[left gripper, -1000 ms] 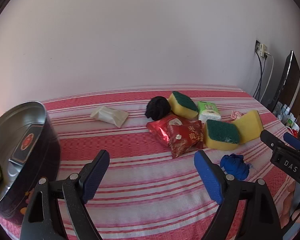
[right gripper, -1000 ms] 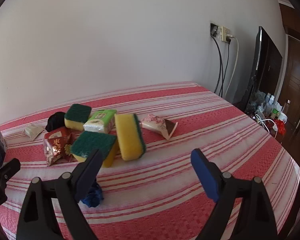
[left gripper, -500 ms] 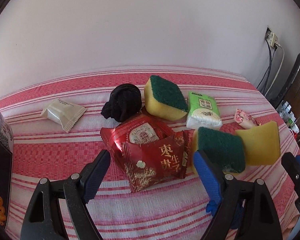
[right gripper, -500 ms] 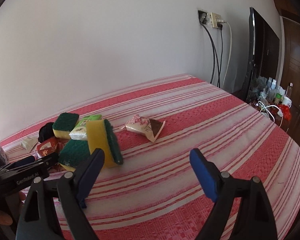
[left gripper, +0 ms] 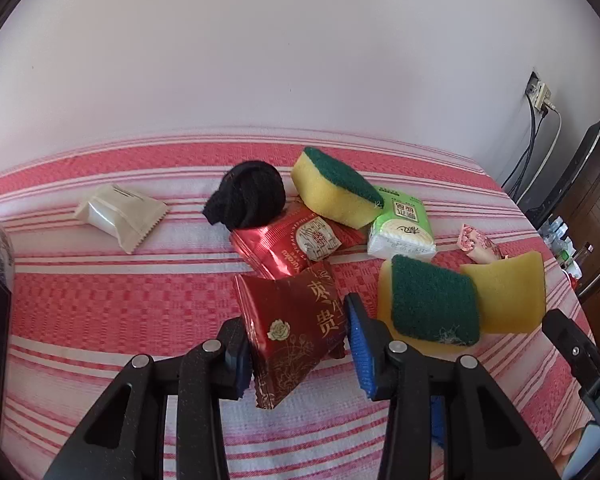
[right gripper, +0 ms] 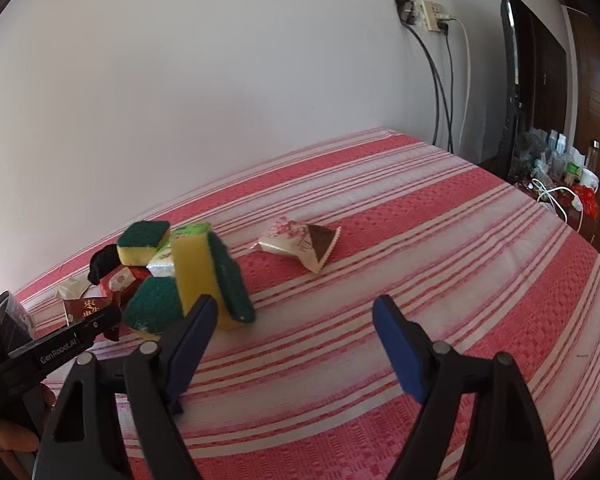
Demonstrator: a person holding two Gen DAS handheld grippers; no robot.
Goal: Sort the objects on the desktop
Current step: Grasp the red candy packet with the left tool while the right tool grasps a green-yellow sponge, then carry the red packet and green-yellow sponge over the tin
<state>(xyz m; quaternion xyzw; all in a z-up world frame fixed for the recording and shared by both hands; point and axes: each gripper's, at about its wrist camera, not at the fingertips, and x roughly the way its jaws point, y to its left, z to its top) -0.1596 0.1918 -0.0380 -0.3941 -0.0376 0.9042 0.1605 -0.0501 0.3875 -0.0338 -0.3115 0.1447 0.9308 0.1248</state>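
Red foil packet (left gripper: 296, 332), lower centre of my left view: left gripper (left gripper: 296, 344) jaws just closed onto it; I'd lift straight, avoiding sponge (left gripper: 432, 304). Right view: right gripper (right gripper: 288, 340) jaws apart, closing slightly, nothing between, lower centre.

Both wrist views look down, sharing the sponge pile (left gripper: 432, 304).

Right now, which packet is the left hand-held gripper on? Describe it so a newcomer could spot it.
On the red-and-white striped cloth, find the pile of sponges and packets in the middle. At its near edge, the left hand-held gripper has just closed on the dark red snack packet. Unlike the brighter red packet behind it, it bears gold characters and a rose emblem.
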